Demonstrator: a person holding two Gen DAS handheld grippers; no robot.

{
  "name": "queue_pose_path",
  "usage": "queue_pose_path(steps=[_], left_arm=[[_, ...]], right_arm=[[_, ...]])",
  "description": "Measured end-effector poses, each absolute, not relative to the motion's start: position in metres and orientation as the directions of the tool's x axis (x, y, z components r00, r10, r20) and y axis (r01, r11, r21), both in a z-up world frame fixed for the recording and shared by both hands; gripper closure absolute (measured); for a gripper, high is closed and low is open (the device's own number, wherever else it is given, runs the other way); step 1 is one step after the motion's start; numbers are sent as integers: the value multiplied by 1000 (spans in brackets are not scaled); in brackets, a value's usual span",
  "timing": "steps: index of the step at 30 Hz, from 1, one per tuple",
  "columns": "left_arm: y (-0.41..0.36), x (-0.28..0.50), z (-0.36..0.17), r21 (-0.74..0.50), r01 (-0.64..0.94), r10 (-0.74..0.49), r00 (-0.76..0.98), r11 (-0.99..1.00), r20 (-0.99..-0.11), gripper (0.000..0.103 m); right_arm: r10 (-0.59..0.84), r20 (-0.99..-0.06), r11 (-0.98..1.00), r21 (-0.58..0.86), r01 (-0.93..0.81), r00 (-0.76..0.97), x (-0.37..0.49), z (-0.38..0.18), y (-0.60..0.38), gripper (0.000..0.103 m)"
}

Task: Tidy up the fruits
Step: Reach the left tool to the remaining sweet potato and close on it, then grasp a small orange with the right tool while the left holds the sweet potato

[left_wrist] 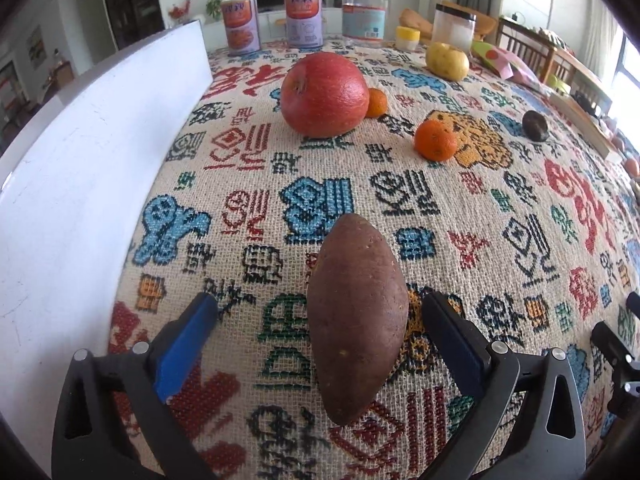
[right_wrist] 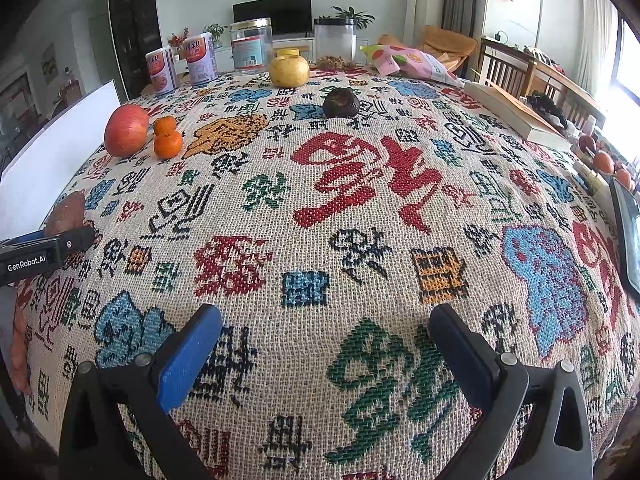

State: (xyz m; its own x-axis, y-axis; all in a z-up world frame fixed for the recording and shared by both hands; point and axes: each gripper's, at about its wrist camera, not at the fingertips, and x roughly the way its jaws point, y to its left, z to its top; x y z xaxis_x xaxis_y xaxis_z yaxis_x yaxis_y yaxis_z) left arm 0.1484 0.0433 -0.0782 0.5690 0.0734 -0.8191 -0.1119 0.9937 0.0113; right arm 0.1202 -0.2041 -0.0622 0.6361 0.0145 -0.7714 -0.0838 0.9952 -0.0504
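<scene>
A brown sweet potato (left_wrist: 356, 320) lies on the patterned tablecloth between the fingers of my open left gripper (left_wrist: 320, 316), not pinched. It shows at the left edge of the right wrist view (right_wrist: 68, 212), behind the left gripper (right_wrist: 48, 248). Farther back stand a red apple (left_wrist: 324, 94), two small oranges (left_wrist: 435, 140), a yellow fruit (left_wrist: 447, 61) and a dark round fruit (left_wrist: 535, 125). In the right wrist view the apple (right_wrist: 126, 130), oranges (right_wrist: 167, 145), yellow fruit (right_wrist: 289, 71) and dark fruit (right_wrist: 341, 103) lie far ahead. My right gripper (right_wrist: 326, 326) is open and empty over the cloth.
A white board (left_wrist: 80, 168) stands along the table's left side. Two cans (left_wrist: 302, 18), clear jars (left_wrist: 365, 14) and a snack bag (right_wrist: 412, 62) line the back edge. A book (right_wrist: 516, 114) and a tablet (right_wrist: 628, 236) lie at the right.
</scene>
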Motion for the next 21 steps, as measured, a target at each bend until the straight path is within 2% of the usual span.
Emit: queue_pose_path(steps=[3,14,17,19,21], left_arm=[[49,146,-79,-13,-91,42,573,996,-818,1],[47,146,-79,-5,-92,49,576,996,-816,1],[47,146,-79,-5,-92,49,577,996,-816,1],[47,146,-79,-5,-92,49,577,996,-816,1],[48,145,-79,-7,-91,47,576,996,-816,1]], right_arm=[[13,-771,995,-51,-83,637,121,-62,-204,0],[7,-775,995,-55,-79,632,121,-63,-204,0],[15,-801,994,-56,-99,599,126,-61,-204,0],[24,-836,996,-29,-87,549,140,-56,-201,0],[106,-821,993,55,-107,561,156,-42,-191,1]])
